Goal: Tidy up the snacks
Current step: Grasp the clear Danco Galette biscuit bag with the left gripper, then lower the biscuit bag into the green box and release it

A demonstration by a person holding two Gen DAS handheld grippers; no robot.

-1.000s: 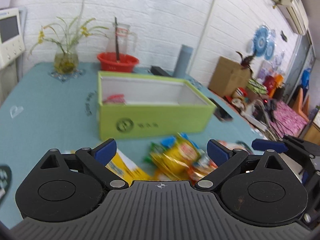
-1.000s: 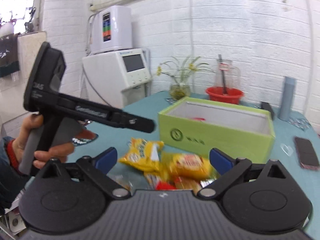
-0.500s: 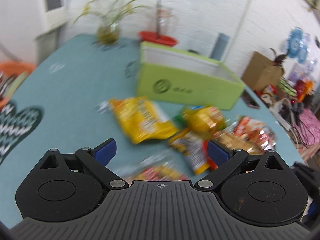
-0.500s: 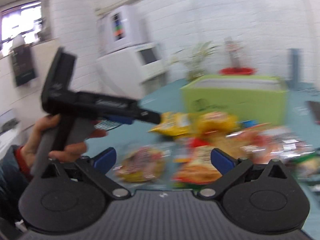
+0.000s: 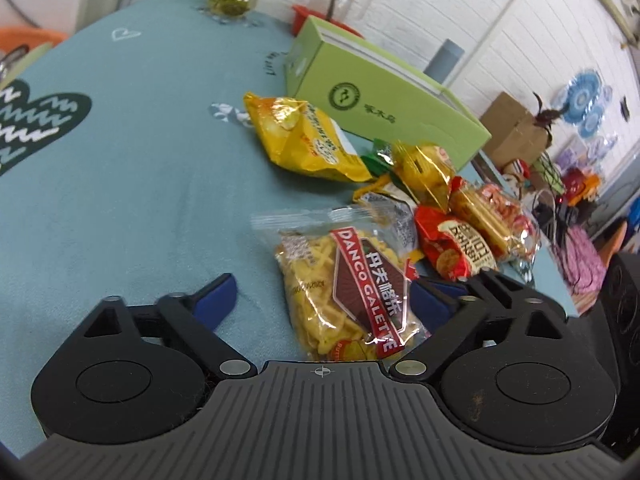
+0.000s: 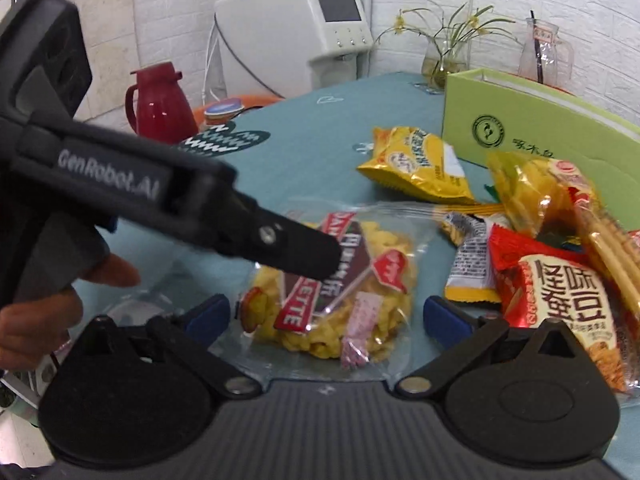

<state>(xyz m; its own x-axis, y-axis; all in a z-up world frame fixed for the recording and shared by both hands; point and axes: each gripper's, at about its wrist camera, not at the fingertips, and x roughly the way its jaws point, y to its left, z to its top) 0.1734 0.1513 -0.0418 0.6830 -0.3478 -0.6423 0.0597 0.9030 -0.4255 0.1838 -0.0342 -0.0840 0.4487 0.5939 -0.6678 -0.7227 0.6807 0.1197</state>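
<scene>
Left tool (image 5: 323,294), jaws just narrowing, and right tool (image 6: 326,314), jaws wide, both straddle the unheld galette packet (image 5: 352,292) on the teal surface (image 5: 140,152).

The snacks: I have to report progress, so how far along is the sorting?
Nothing looks done: in these views every packet lies outside the green box. In hand: the galette packet sits between the open left gripper, whose jaws have just been closing. Left: the whole pile.

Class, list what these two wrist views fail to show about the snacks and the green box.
- Green box interior: both views, its own wall hides it.
- Waffle packet: right view, the left gripper covers its label.
- Red packet: right view, frame edge cuts it.
</scene>
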